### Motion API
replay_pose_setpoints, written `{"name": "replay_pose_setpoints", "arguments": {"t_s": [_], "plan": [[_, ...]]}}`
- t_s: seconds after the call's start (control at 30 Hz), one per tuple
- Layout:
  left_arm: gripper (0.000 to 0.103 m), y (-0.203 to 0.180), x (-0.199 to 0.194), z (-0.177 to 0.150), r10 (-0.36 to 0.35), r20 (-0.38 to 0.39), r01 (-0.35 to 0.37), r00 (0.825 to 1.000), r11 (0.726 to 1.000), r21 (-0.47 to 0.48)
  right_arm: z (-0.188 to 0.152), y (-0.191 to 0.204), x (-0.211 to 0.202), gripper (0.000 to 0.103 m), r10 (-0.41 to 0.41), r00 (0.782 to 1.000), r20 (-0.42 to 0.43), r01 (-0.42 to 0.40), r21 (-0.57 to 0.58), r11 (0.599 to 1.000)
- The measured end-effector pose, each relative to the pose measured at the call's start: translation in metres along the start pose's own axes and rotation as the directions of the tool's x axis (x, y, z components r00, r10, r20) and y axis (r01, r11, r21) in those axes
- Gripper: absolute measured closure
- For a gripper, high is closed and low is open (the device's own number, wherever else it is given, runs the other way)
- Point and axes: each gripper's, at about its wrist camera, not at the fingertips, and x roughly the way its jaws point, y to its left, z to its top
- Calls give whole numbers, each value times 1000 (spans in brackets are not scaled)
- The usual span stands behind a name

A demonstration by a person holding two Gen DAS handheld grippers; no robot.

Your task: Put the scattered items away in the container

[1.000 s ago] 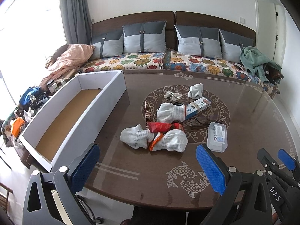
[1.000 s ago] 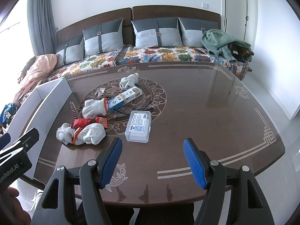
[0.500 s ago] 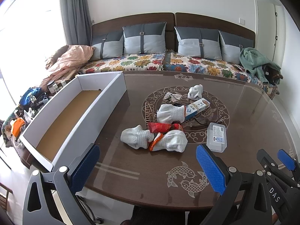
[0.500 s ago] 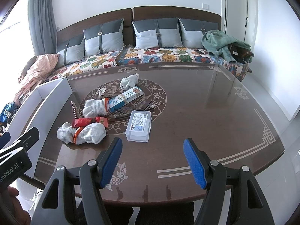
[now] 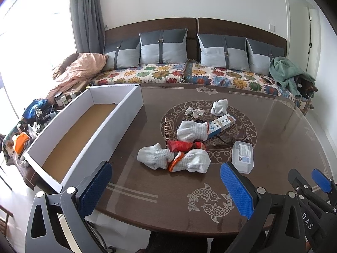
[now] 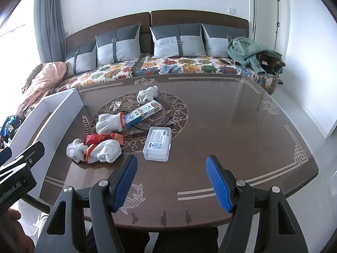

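A long white cardboard box point(image 5: 128, 113) with a brown floor stands open on the table's left side; it also shows in the right wrist view point(image 6: 63, 105). Scattered mid-table lie white work gloves point(image 5: 189, 160), a red packet point(image 5: 183, 146), a blue-and-white toothpaste box point(image 5: 221, 124), a clear plastic case point(image 5: 242, 156), a white sock point(image 5: 219, 106), crumpled foil point(image 5: 193, 112), a comb point(image 5: 167, 128) and thin glasses point(image 6: 155, 125). My left gripper point(image 5: 166, 189) is open and empty above the near edge. My right gripper point(image 6: 171, 181) is open and empty, short of the clear case point(image 6: 157, 143).
The brown glass-topped table point(image 6: 231, 126) has a patterned centre. A sofa point(image 5: 189, 76) with grey cushions runs behind it, with a green cloth point(image 5: 288, 73) at its right end. Clutter point(image 5: 31, 116) sits left of the box.
Both views have shifted slightly, the scene sitting a little lower and nearer. Both grippers stay open and nothing on the table has moved.
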Motion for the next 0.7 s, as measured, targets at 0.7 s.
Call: {"name": "replay_pose_setpoints", "arguments": {"t_s": [0.7], "plan": [[0,9,-9,1,-4,19,4,1000,1000,-18,0,11,-12,34,-4,1000,19,5,-42,999]]}}
